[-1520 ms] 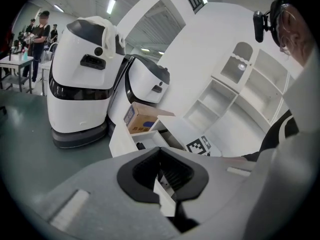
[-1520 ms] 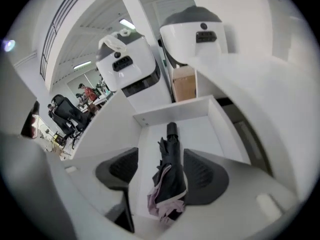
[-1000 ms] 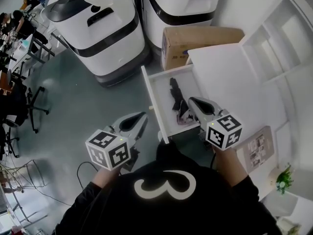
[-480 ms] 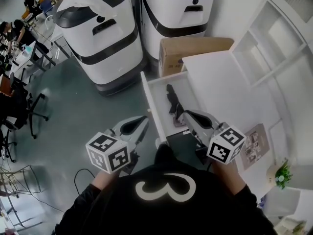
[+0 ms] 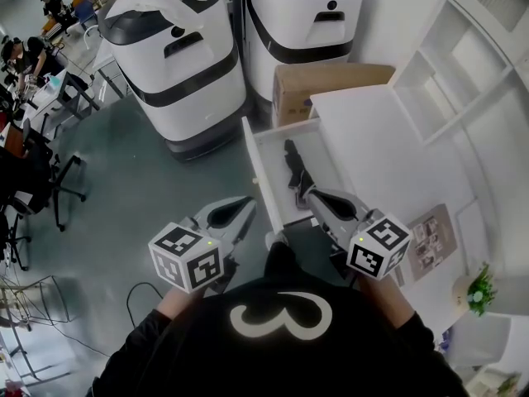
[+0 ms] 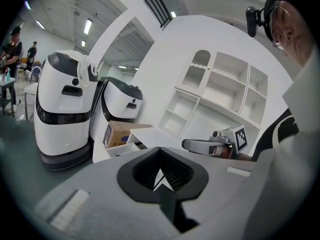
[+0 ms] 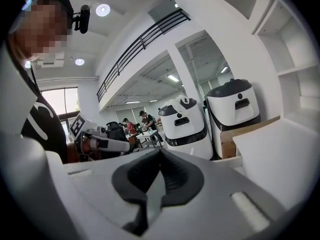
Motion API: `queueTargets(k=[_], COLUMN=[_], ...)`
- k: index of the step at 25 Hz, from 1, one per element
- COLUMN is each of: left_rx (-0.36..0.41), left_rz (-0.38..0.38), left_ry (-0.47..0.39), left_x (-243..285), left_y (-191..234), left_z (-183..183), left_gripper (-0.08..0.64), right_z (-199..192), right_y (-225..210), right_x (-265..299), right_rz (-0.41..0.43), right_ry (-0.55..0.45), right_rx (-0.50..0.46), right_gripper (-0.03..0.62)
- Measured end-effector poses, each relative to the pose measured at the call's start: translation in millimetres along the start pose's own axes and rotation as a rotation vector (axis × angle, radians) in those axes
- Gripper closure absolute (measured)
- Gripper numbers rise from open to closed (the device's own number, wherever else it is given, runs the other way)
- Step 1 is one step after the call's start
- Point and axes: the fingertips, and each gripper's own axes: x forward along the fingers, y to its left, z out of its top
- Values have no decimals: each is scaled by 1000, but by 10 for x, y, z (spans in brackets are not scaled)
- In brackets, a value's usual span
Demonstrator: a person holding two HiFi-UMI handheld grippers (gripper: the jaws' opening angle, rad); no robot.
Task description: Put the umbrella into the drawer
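Note:
The black folded umbrella [image 5: 296,170] lies lengthwise inside the open white drawer [image 5: 257,165], which sticks out from the white cabinet [image 5: 388,151]. My right gripper [image 5: 312,195] hovers at the drawer's near end, just short of the umbrella, shut and holding nothing. My left gripper [image 5: 246,206] is to the left of the drawer, over the grey floor, also shut and empty. In the left gripper view the left gripper [image 6: 160,153] has its pads together, and the right gripper [image 6: 187,144] shows beyond it. In the right gripper view the right gripper [image 7: 159,153] is shut too.
Two big white-and-black machines [image 5: 178,60] [image 5: 302,19] stand behind the drawer, with a cardboard box [image 5: 331,85] beside them. White shelving [image 5: 463,64] rises at the right. A printed sheet [image 5: 426,242] and a small plant [image 5: 479,292] sit at the near right. Office chairs [image 5: 50,180] stand at the left.
Both grippers have drawn back toward my body and risen. The right one has left the spot over the umbrella's near end. The umbrella stays in the drawer.

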Motion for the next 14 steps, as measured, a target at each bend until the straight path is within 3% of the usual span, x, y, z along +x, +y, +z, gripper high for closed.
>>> queueTargets(k=[14], left_rx=[7], left_rz=[-9], left_ry=[9], left_x=[-18], left_y=[-168], left_z=[-45], left_gripper=[551], right_z=[-67], right_y=[80], right_x=[-121], right_rz=[6], right_ry=[17], right_rx=[-7], right_gripper=[589])
